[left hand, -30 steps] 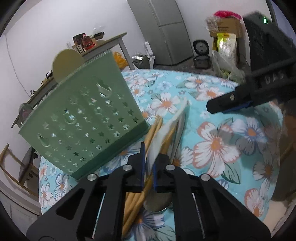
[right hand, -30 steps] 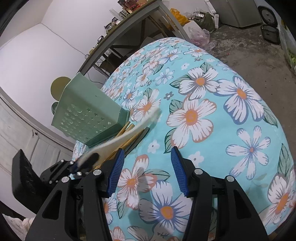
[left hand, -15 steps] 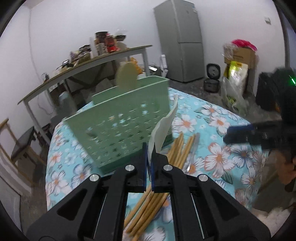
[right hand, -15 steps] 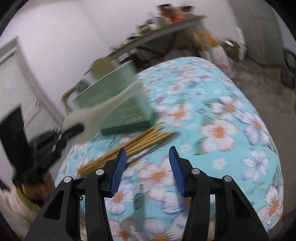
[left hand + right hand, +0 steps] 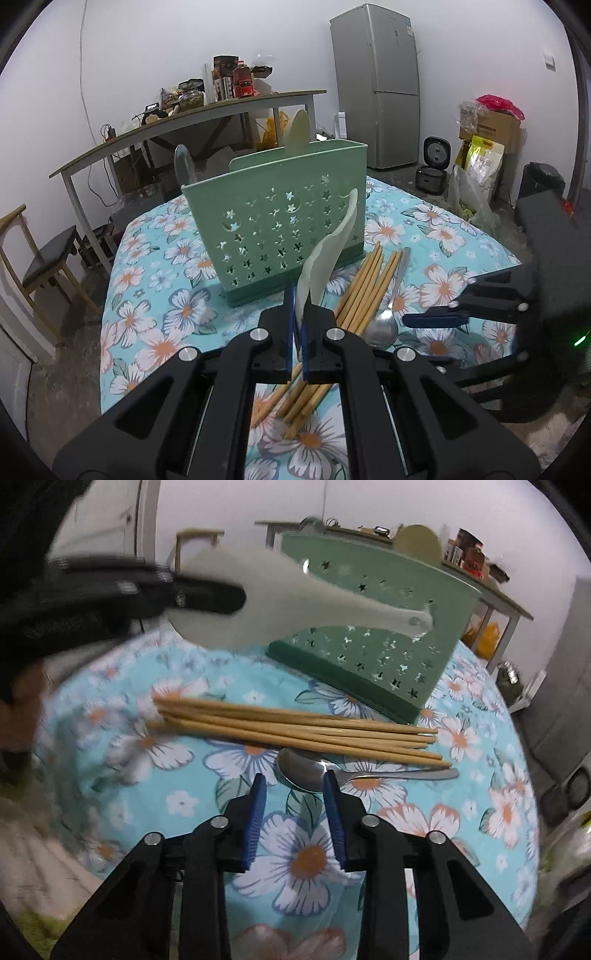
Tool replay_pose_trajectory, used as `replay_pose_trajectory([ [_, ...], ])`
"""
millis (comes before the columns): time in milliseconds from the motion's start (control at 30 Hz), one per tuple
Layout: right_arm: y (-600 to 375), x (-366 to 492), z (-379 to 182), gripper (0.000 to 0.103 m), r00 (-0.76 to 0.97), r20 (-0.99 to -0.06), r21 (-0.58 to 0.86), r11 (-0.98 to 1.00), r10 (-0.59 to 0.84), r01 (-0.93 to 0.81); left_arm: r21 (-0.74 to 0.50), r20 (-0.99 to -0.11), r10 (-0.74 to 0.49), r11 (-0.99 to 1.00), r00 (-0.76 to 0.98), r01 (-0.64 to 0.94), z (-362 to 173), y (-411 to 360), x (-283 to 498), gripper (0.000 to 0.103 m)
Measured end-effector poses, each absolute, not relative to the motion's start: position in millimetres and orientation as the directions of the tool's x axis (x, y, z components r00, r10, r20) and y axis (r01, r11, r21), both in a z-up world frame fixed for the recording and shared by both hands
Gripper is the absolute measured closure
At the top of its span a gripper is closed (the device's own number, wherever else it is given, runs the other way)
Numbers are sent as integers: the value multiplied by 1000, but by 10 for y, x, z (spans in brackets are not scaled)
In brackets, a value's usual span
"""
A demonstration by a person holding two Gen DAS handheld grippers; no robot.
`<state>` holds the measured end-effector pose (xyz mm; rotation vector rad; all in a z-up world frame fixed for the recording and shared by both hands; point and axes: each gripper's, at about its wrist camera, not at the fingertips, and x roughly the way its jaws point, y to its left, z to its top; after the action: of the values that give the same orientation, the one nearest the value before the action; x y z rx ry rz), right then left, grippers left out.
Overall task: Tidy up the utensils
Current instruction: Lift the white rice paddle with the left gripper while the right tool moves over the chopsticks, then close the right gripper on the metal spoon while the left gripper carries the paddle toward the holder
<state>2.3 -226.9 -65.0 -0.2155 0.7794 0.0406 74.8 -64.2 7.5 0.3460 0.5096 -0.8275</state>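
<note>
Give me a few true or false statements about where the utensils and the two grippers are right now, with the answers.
1. The left gripper is shut on the pale rice paddle. True.
2. The chopsticks stand inside the green utensil holder. False: they lie on the floral tablecloth.
3. The right gripper holds the metal spoon. False: its jaws, just closing, grip nothing.
4. The metal spoon lies beside the chopsticks. True.

surface: table (image 5: 155, 258) under a turquoise floral cloth | on it: green star-punched utensil holder (image 5: 277, 229) upright | bundle of wooden chopsticks (image 5: 295, 727) just in front of it | metal spoon (image 5: 332, 771) beside the chopsticks
</note>
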Motion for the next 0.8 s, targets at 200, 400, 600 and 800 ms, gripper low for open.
replay_pose_trajectory([
  [200, -2076, 147, -784, 79, 702, -690, -345, 932, -175, -107, 82, -551, -612, 637, 568, 766, 52, -566, 738, 100],
  [400, -1873, 224, -904, 84, 720, -626, -490, 869, -299, -65, 71, -537, -617, 647, 575, 759, 69, -509, 735, 100],
  [600, -1776, 246, -931, 93, 715, -604, -526, 850, -353, -25, 67, -517, -622, 657, 589, 751, 118, -433, 706, 100],
  [800, -1841, 142, -758, 96, 721, -605, -483, 876, -337, 5, 66, -491, -624, 669, 608, 740, 217, -326, 681, 100],
])
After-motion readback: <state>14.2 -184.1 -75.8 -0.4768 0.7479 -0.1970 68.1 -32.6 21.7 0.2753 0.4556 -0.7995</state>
